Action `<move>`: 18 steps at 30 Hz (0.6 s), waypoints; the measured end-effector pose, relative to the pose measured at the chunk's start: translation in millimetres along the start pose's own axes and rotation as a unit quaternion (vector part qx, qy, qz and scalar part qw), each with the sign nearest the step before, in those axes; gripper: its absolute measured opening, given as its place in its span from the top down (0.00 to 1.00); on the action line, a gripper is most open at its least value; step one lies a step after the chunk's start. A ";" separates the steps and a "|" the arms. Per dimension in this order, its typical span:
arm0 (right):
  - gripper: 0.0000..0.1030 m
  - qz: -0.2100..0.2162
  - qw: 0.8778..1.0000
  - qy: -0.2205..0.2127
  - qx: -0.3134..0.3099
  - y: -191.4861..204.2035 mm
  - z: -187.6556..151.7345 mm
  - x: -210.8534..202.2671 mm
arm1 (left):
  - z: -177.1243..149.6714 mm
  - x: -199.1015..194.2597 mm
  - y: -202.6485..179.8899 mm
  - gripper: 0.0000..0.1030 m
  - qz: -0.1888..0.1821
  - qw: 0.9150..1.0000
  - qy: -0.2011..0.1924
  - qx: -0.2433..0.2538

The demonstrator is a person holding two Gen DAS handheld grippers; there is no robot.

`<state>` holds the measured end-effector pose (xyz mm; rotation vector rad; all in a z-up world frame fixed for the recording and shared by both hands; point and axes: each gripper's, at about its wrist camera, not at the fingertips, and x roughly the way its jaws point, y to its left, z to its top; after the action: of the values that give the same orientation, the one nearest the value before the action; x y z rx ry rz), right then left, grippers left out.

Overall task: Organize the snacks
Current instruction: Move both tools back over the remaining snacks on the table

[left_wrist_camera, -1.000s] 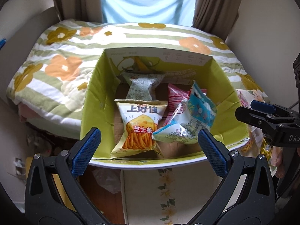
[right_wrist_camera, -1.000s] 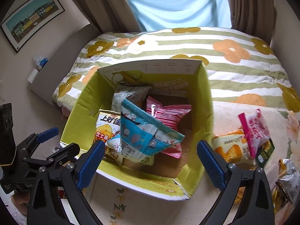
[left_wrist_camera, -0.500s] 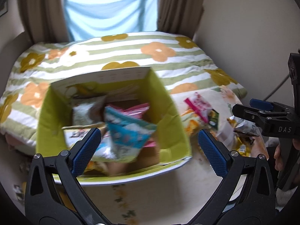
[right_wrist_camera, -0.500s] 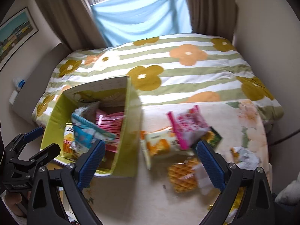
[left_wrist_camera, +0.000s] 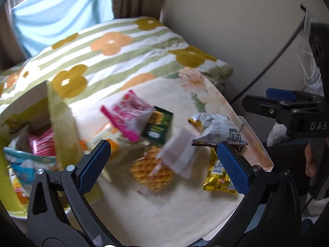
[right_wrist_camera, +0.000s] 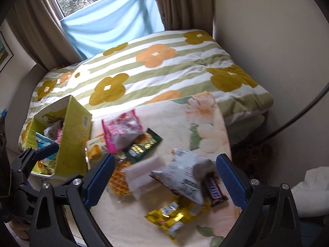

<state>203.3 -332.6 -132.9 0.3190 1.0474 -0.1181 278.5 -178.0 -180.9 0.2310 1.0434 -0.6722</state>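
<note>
A yellow-green cardboard box (right_wrist_camera: 74,135) holding several snack packs stands at the left of a floral-cloth table (right_wrist_camera: 207,123). Loose snacks lie to its right: a pink bag (right_wrist_camera: 121,129), a dark green pack (right_wrist_camera: 144,145), an orange-white pack (right_wrist_camera: 94,150), a waffle pack (right_wrist_camera: 120,182), a white sachet (right_wrist_camera: 141,175), a silver bag (right_wrist_camera: 185,177), a chocolate bar (right_wrist_camera: 214,191) and a yellow pack (right_wrist_camera: 172,216). My left gripper (left_wrist_camera: 164,162) hovers open over the waffle pack (left_wrist_camera: 152,170) and sachet (left_wrist_camera: 178,154). My right gripper (right_wrist_camera: 164,181) is open above the silver bag, holding nothing.
A bed with a green-striped, flower-print cover (right_wrist_camera: 156,65) lies behind the table. A window with a blue cloth (right_wrist_camera: 111,20) and brown curtains is at the back. A beige wall (right_wrist_camera: 267,41) and a black cable (right_wrist_camera: 304,111) are on the right.
Both views have swung right, from the box to the loose snacks on the table. Both grippers stayed open and empty.
</note>
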 end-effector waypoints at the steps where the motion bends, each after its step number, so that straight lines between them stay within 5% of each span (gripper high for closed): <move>1: 0.05 0.002 1.000 0.006 0.005 -9.8 -0.9 3.1 | 1.1 9.9 -8.3 0.01 0.002 1.000 0.009 0.009; 9: 0.05 0.018 0.997 0.049 0.060 -53.4 -10.4 37.4 | -1.9 68.4 -34.5 0.01 0.007 0.994 0.074 0.077; 18: 0.05 0.030 0.986 0.093 0.133 -62.7 -23.4 83.9 | -12.1 117.4 -46.3 0.01 0.008 0.976 0.121 0.184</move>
<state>210.2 -380.0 -228.9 0.6125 1.2080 -0.1780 279.8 -255.5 -281.2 0.6548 1.1413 -0.8352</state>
